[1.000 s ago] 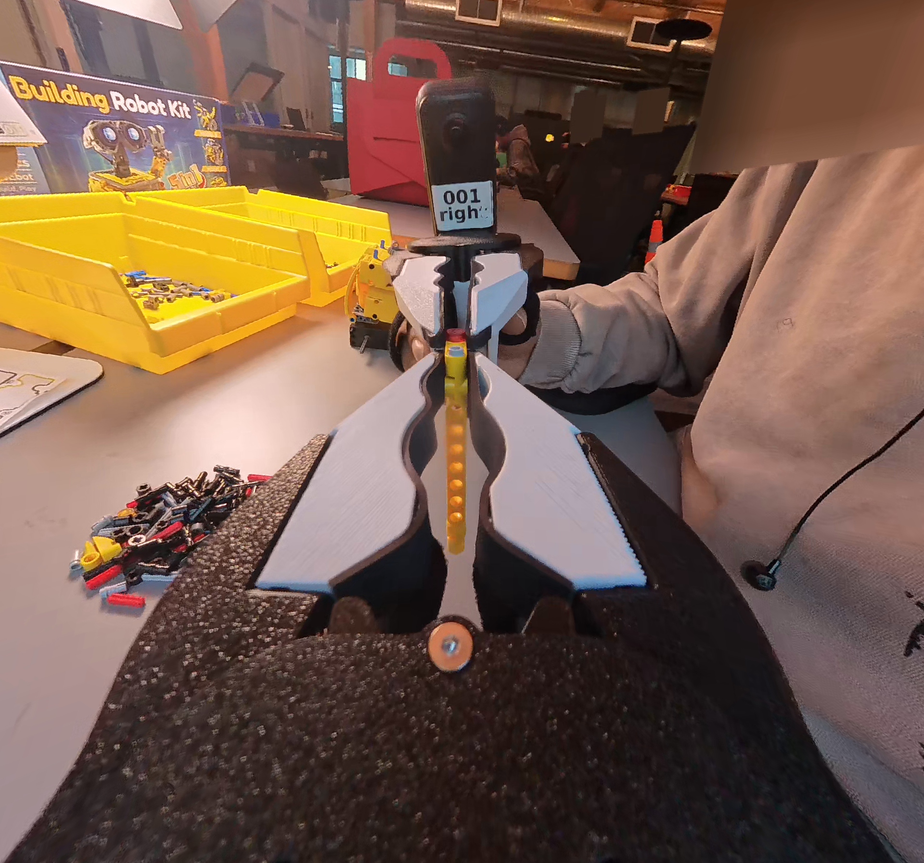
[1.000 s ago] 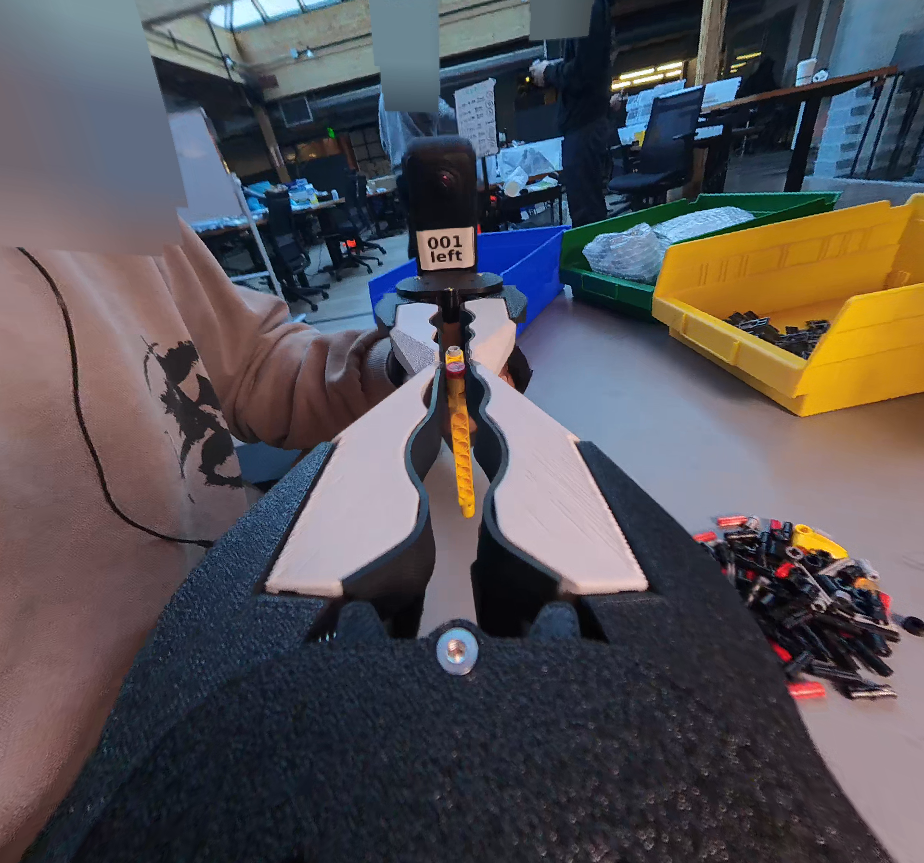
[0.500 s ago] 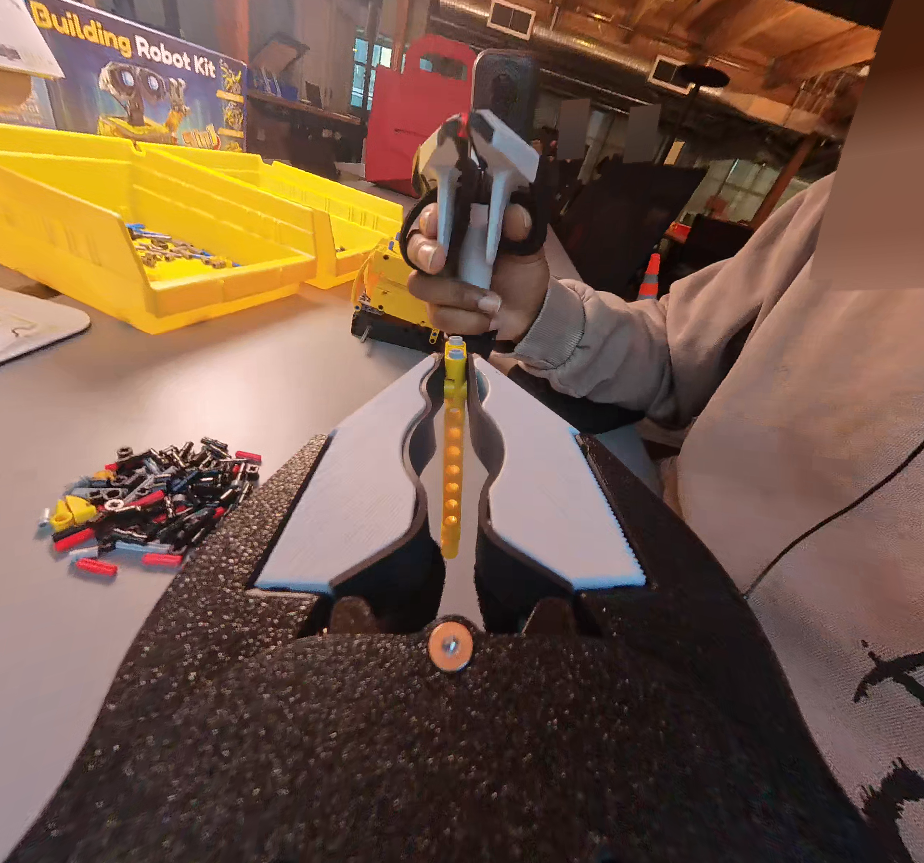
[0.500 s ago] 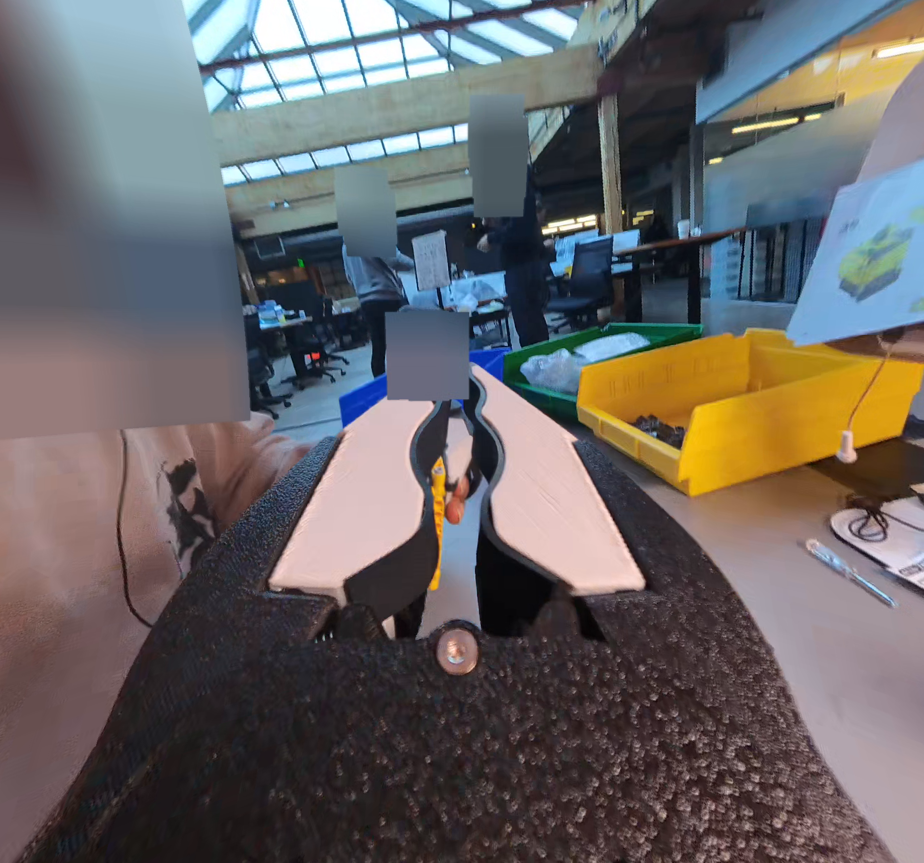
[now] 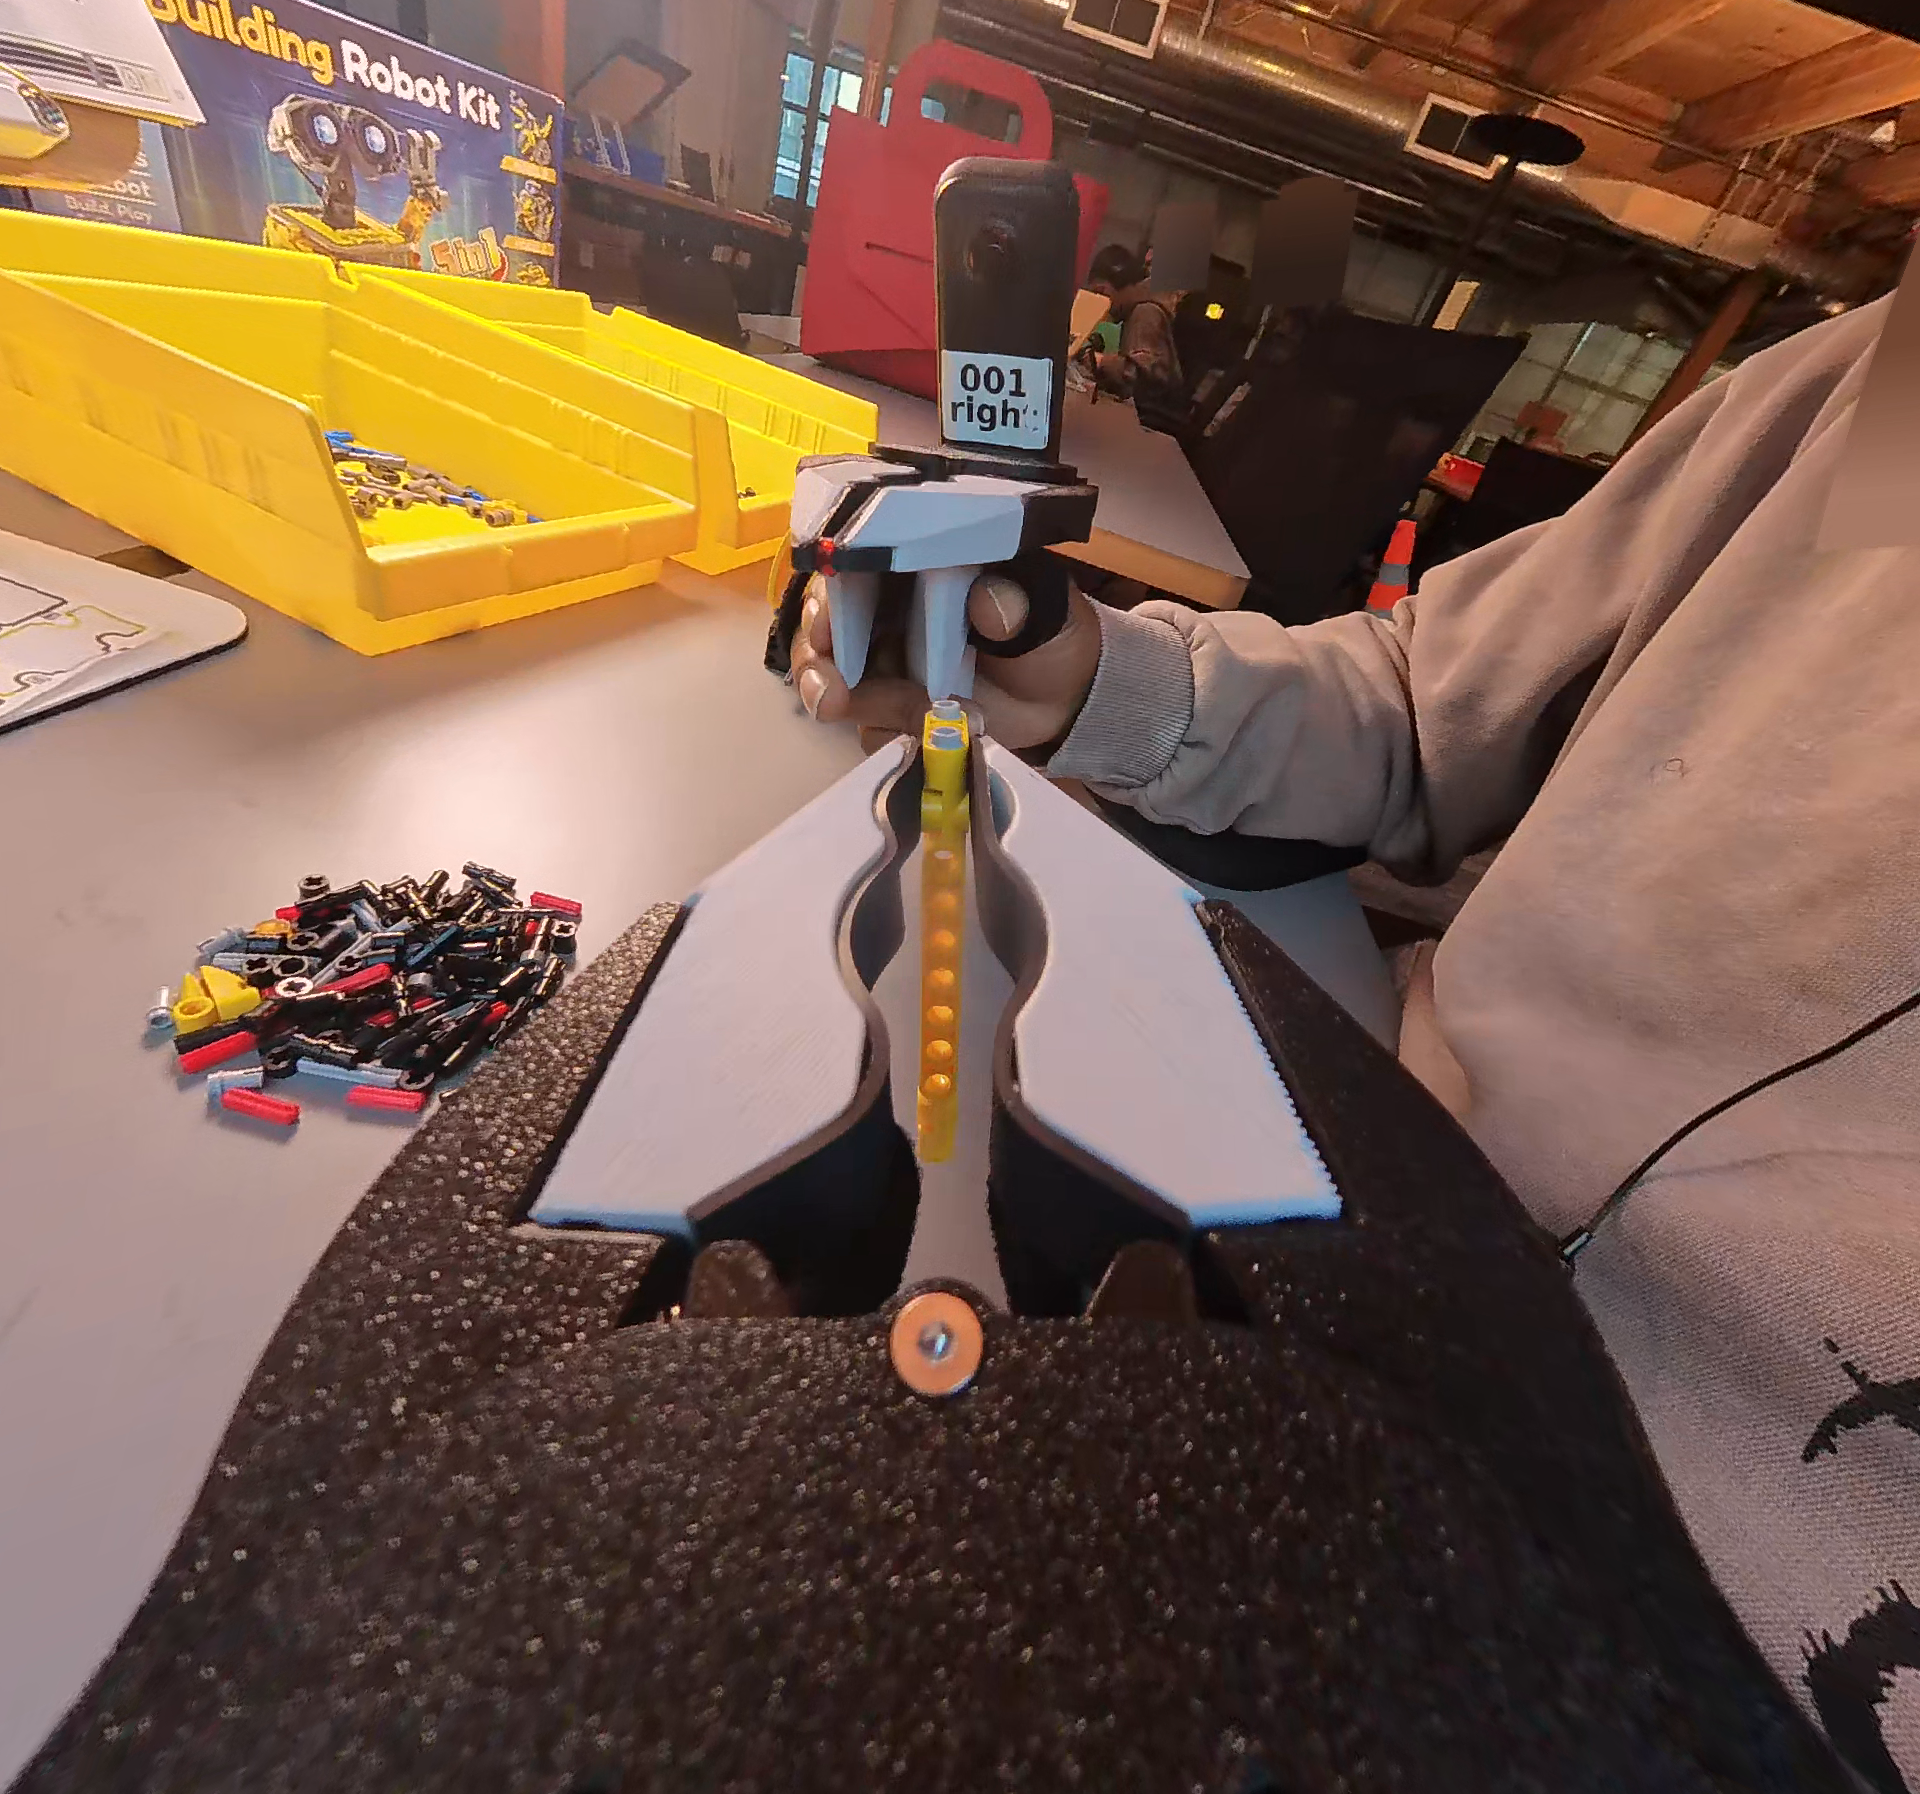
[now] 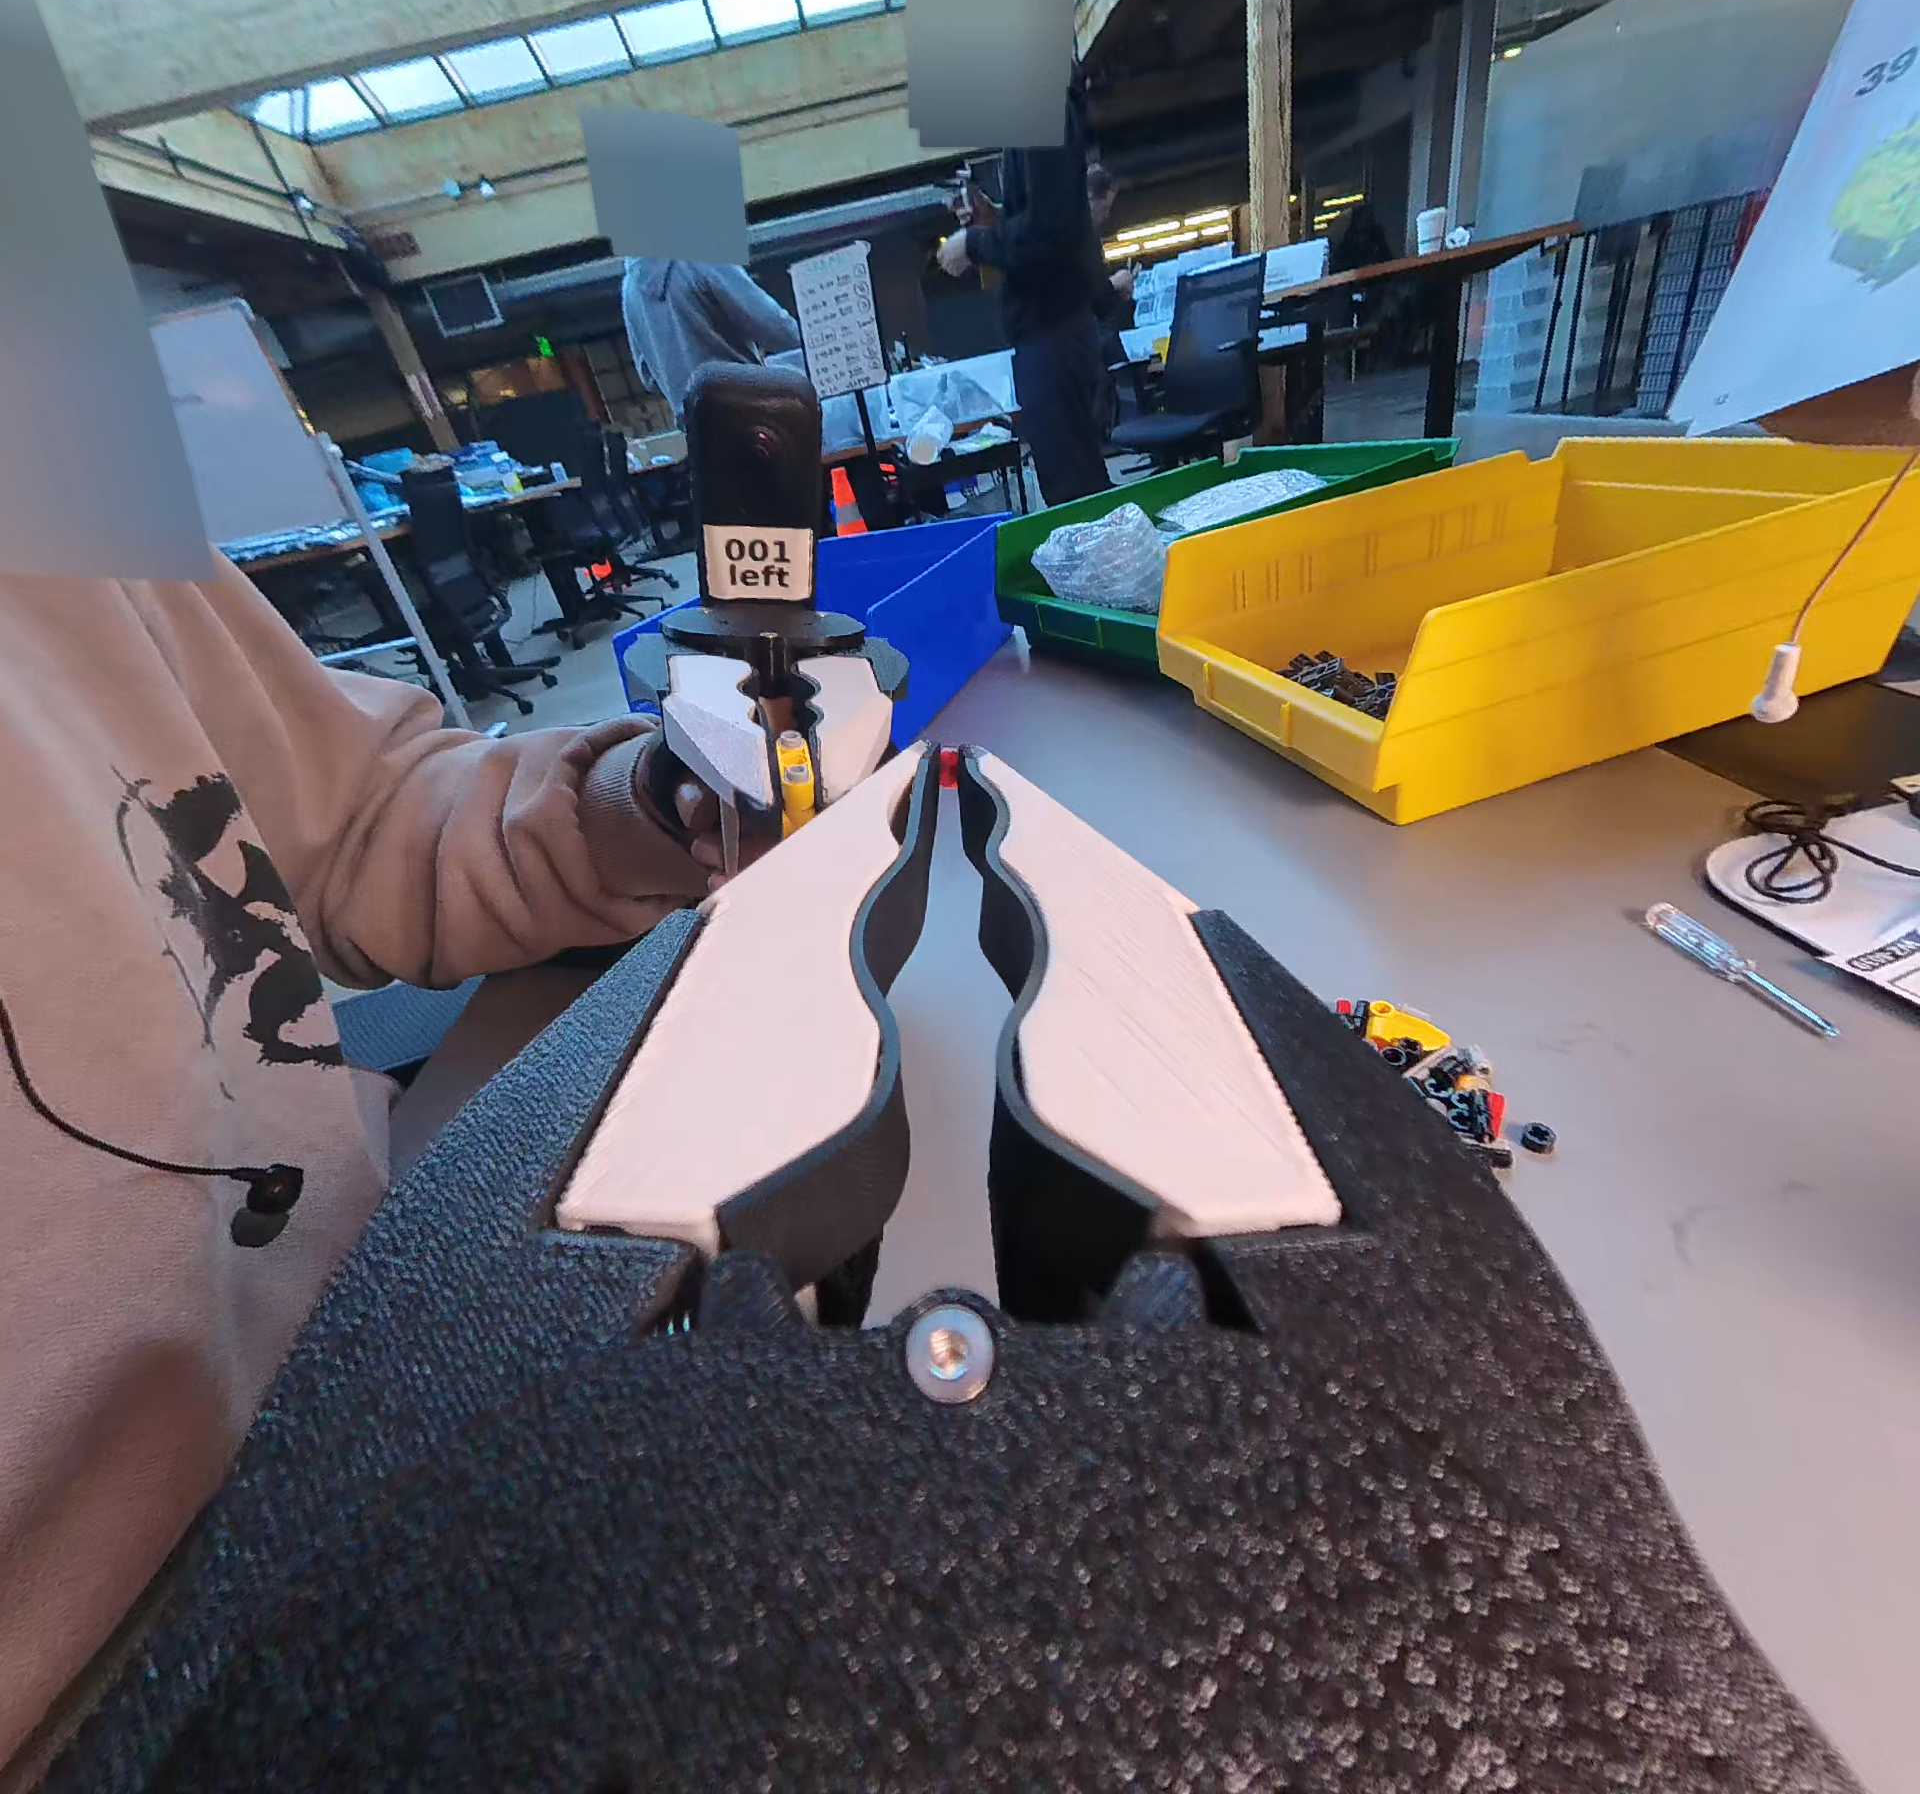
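Left wrist view: left gripper [image 5: 948,757] is pinching a yellow holed beam [image 5: 940,965] at frame centre, jaws pressed onto it, grey pin [image 5: 945,711] at its tip. Right gripper [image 5: 831,560] is hovering just above. Loose parts pile [image 5: 364,981] is sitting lower left on the grey table [image 5: 468,788].

Right wrist view: right gripper [image 6: 945,765] is clamping a small red piece [image 6: 948,768] at its fingertips, centre frame. Yellow bin [image 6: 1507,622] is sitting upper right.
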Demonstrator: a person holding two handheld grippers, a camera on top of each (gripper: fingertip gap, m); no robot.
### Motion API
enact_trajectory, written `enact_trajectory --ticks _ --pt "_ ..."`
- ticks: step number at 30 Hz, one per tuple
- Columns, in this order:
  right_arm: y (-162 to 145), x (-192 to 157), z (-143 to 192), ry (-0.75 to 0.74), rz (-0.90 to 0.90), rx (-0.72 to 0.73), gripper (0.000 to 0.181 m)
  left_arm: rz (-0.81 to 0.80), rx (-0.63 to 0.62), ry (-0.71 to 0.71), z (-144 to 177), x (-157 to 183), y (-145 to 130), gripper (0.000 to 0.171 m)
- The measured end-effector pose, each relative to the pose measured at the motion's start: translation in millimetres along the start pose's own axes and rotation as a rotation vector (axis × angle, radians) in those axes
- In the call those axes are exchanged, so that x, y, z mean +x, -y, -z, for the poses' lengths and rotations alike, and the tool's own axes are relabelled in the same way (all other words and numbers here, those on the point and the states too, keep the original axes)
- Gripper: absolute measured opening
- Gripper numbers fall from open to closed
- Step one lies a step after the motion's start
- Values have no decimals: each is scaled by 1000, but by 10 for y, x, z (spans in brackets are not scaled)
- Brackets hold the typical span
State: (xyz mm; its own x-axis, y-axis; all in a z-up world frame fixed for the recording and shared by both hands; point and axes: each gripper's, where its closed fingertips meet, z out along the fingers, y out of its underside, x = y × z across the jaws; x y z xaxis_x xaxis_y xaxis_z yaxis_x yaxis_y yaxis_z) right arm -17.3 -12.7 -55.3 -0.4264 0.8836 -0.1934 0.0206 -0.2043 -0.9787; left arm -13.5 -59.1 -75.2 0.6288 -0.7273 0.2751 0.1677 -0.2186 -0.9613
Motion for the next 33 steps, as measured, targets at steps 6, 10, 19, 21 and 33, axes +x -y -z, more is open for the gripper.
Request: enact_trajectory --ticks 6,10,19,21,33 --pt "-529 377 -9 -208 157 -287 3 -19 -32 72 10 -110 -43 7" --pt "-985 701 0 -353 306 -551 3 -20 -65 108 9 -174 -99 7" --pt "-1041 732 -25 -378 386 -599 20 -67 -135 165 3 -259 -224 7" --pt "-788 532 -84 -282 308 -443 22 -91 -131 164 3 -244 -214 7" --pt "-421 -311 -224 129 100 -229 9 -291 -150 131 -52 -76 -231 7"
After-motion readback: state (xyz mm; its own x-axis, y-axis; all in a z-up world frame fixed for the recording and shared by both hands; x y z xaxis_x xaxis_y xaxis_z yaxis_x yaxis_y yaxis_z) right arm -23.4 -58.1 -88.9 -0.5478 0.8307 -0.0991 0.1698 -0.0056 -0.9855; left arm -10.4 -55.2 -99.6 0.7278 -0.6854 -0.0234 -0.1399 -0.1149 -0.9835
